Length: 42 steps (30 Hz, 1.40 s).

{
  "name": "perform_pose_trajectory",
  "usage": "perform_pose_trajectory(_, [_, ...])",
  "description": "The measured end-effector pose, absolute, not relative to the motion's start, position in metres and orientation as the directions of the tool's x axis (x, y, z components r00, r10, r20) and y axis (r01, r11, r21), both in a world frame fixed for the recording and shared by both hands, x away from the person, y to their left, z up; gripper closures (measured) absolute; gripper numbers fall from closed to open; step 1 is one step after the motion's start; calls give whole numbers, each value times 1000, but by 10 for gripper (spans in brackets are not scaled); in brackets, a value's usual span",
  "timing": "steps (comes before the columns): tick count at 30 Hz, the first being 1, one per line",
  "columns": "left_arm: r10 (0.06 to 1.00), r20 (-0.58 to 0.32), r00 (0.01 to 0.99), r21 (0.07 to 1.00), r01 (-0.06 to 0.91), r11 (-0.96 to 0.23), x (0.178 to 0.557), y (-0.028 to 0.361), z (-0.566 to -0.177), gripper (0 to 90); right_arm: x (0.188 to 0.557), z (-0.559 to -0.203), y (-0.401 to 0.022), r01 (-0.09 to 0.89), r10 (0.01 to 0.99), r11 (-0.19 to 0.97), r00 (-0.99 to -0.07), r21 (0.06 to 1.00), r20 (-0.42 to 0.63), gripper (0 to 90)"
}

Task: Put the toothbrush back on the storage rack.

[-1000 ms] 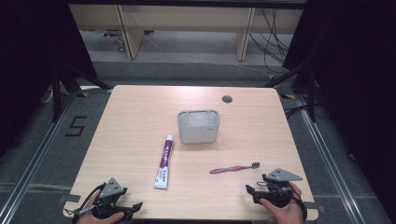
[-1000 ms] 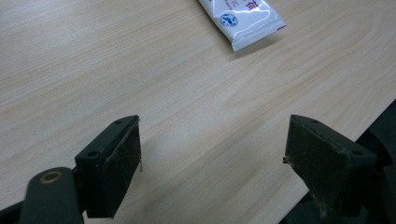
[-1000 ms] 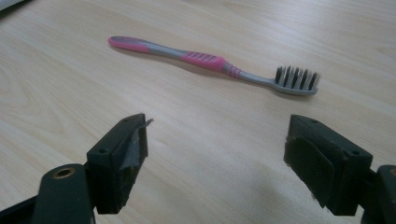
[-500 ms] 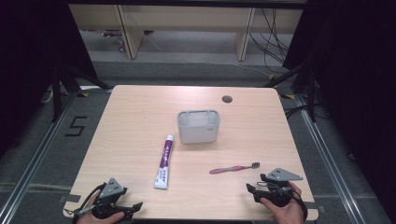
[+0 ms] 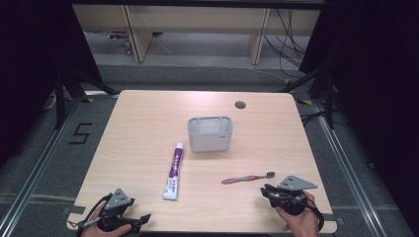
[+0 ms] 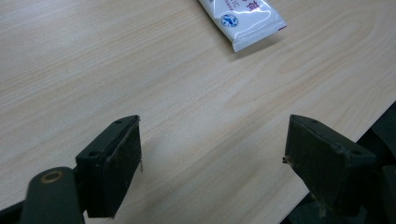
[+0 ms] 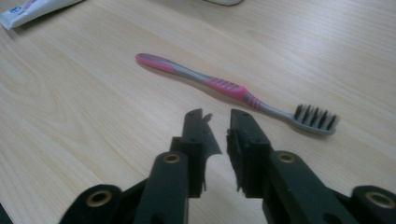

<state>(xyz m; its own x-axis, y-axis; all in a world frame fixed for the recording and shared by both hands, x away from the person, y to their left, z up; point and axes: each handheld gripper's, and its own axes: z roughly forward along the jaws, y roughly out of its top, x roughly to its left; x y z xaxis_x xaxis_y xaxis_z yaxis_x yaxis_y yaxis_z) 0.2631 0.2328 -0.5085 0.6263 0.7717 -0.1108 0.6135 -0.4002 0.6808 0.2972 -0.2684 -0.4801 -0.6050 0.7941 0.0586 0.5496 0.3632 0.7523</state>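
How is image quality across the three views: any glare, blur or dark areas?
High view: table evenly lit, surroundings dark, whole frame slightly soft. Left gripper view: toothpaste tube sharp with small glare spots. Right gripper view: toothbrush in focus with a soft shadow, near fingers slightly blurred.

Matt pale wood-grain table (image 5: 148,128), glossy plastic toothpaste tube (image 5: 173,172), smooth plastic toothbrush (image 7: 219,85), matt grey bin (image 5: 210,134)

On the table (image 5: 148,128) we count one grey bin (image 5: 209,133), one toothpaste tube (image 5: 173,171) left of it, one pink toothbrush (image 5: 247,177) nearer us, and two grippers.
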Motion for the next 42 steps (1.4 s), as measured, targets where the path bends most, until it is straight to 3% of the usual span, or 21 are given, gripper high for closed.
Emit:
perform_pose_trajectory(4, [772,-108,627,685,610,-400,263,233,-508,184,304,-480,-261,538,781,372,-622,756,59,874])
perform_pose_trajectory(7, [773,-108,625,686,610,-397,263,233,-508,185,308,-481,-256,530,770,377,-635,760,61,900])
perform_pose_trajectory(16, [772,-112,626,690,608,-393,263,233,-508,187,324,-481,-245,501,743,409,-668,762,40,900])
perform_pose_trajectory(23, [773,-114,624,692,608,-390,263,233,-508,188,337,-477,-227,540,748,397,-659,742,79,900])
perform_pose_trajectory(24, [773,-114,624,692,608,-389,263,233,-508,188,342,-478,-226,503,730,426,-682,752,43,900])
perform_pose_trajectory(35, [773,-114,624,692,608,-389,263,233,-508,188,360,-481,-192,544,724,439,-685,716,77,900])
perform_pose_trajectory(37, [773,-115,624,693,608,-388,263,233,-508,188,368,-484,-184,505,698,482,-715,715,35,900])
perform_pose_trajectory(42, [774,-115,623,687,612,-391,263,234,-508,188,373,-488,-173,517,696,497,-717,697,36,900])
